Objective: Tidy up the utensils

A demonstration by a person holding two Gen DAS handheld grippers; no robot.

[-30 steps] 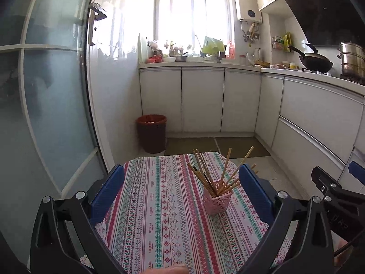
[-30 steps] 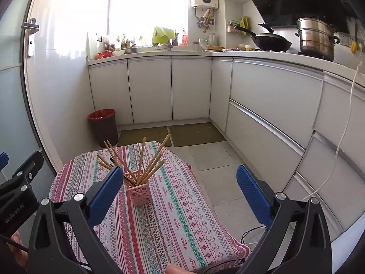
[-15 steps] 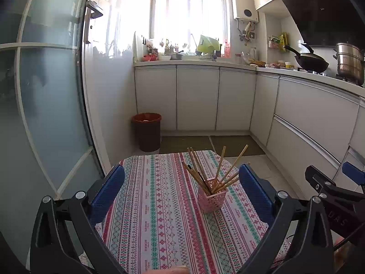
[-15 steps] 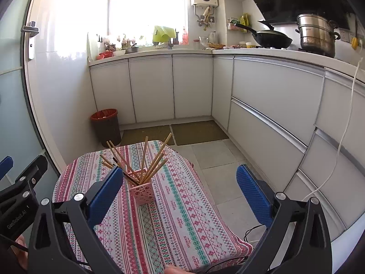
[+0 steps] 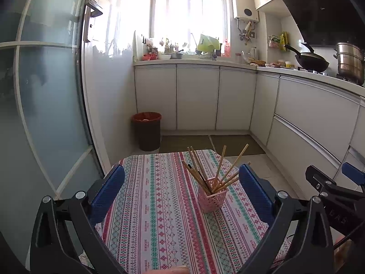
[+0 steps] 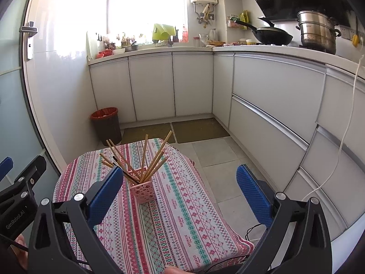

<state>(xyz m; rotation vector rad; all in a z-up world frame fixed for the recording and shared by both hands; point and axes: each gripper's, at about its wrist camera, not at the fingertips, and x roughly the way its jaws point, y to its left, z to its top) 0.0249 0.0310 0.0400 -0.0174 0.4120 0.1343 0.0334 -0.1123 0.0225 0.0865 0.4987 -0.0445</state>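
Left wrist view puts the pink holder (image 5: 212, 194) of chopsticks (image 5: 219, 170) ahead on the tablecloth (image 5: 159, 205), between my left gripper (image 5: 181, 188) fingers, both grippers spread wide and empty. My right gripper (image 6: 180, 188) sees it ahead-left, sticks fanning upward; I judge left better lined up.

Daylight floods a small kitchen through a blown-out window (image 5: 189, 16).

Glare washes the glossy wall (image 6: 68, 34) beside it; cabinet lines (image 6: 269, 114) bow at the fisheye edges, corners fall black, and the centre stays sharp.
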